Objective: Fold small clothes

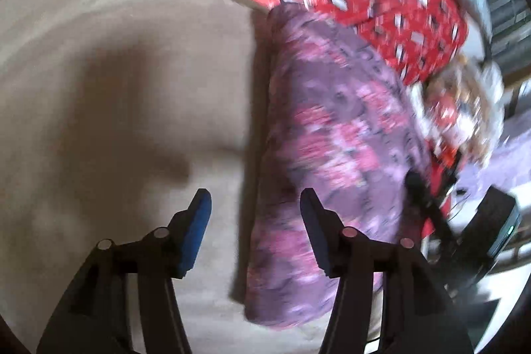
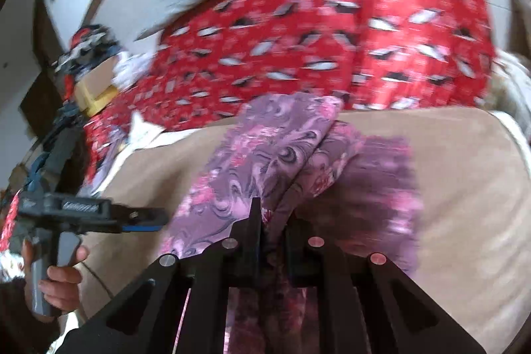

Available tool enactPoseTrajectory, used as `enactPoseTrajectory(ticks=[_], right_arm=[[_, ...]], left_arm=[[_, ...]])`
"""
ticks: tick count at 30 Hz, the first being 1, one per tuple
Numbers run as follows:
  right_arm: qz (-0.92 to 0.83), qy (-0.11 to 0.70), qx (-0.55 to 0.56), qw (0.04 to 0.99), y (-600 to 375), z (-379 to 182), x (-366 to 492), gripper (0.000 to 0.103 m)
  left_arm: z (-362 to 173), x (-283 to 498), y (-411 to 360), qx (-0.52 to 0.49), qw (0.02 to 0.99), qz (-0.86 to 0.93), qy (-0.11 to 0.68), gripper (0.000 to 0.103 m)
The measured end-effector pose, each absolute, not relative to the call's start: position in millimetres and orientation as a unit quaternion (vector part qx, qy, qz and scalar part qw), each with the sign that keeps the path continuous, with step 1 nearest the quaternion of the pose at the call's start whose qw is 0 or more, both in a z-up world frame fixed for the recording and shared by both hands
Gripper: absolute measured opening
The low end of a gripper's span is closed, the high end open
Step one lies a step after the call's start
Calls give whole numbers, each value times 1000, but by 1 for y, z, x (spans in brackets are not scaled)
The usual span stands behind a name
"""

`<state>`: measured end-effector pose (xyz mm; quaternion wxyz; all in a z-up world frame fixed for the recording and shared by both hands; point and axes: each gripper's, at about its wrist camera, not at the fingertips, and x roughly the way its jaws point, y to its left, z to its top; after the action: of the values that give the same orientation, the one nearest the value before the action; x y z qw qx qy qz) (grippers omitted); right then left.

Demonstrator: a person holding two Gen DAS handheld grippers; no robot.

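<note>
A purple and pink floral cloth (image 2: 265, 155) lies on a beige cover (image 2: 464, 188), partly lifted and creased. My right gripper (image 2: 273, 216) is shut on a bunched fold of it, and the cloth hangs up from the cover toward the jaws. In the left wrist view the same cloth (image 1: 332, 121) runs as a long strip down the right half. My left gripper (image 1: 255, 204) stands open just above the cover; the cloth's left edge reaches in beside the right blue pad (image 1: 315, 228), and neither pad presses on it. A hand (image 2: 59, 284) holds the left gripper (image 2: 146, 221) at the cloth's left.
A red fabric with black and white patches (image 2: 332, 38) covers the far side behind the beige cover. A cardboard box (image 2: 96, 85) with mixed clothes on it sits at the far left. More jumbled clothes (image 1: 464, 108) lie right of the purple cloth.
</note>
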<state>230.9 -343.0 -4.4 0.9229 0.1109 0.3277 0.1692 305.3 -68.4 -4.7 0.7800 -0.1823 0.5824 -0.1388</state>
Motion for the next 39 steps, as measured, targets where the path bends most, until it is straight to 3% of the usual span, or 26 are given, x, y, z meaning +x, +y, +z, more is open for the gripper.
enactPoseTrajectory(ticks=[7,11,13,15,17,18,19,21,23,25,26,27,32,35,39], right_arm=[[111,404,160,894,-396,-69,238,15],[127,362,243,891,-414,-48,243,27],[127,346,275,888,-421,-42,256,48],[116,364,279,881,-418,-45,282,52],[94,404,253,874,-412,-49,309,42],[92,399,234,881,-407,-45,316,11],[100,383,221,891,-404,-40,318,7],[105,343,215,908,-404,-32,324,6],[66,374,208,901,-413,-52,336,6],[62,410,231,880,-421,-76,346,6],[64,391,240,886,-427,-69,338,6],[63,378,238,893,-427,-62,332,15],[144,332,212,908,-414,-39,288,15],[139,399,153,894,-395,-71,282,17],[119,386,157,901,-396,-51,260,22]], left_arm=[[-28,301,-108,-126,769,-136,612,61],[-7,311,-102,-124,789,-134,587,61],[-3,323,-105,-131,790,-131,584,61],[-4,338,-113,-133,787,-132,588,61],[-5,347,-123,-123,788,-131,588,61],[-4,351,-129,-116,793,-130,584,61],[-5,354,-133,-107,801,-124,576,61],[-16,360,-137,-94,804,-108,577,68],[-37,369,-138,-104,787,-98,599,77],[-36,369,-133,-121,787,-106,595,77],[-31,366,-131,-118,790,-109,592,77],[-26,362,-128,-114,793,-106,589,76],[-21,319,-121,-133,802,-119,571,76],[-36,307,-127,-104,803,-103,577,79],[-9,287,-128,-70,816,-99,564,78]])
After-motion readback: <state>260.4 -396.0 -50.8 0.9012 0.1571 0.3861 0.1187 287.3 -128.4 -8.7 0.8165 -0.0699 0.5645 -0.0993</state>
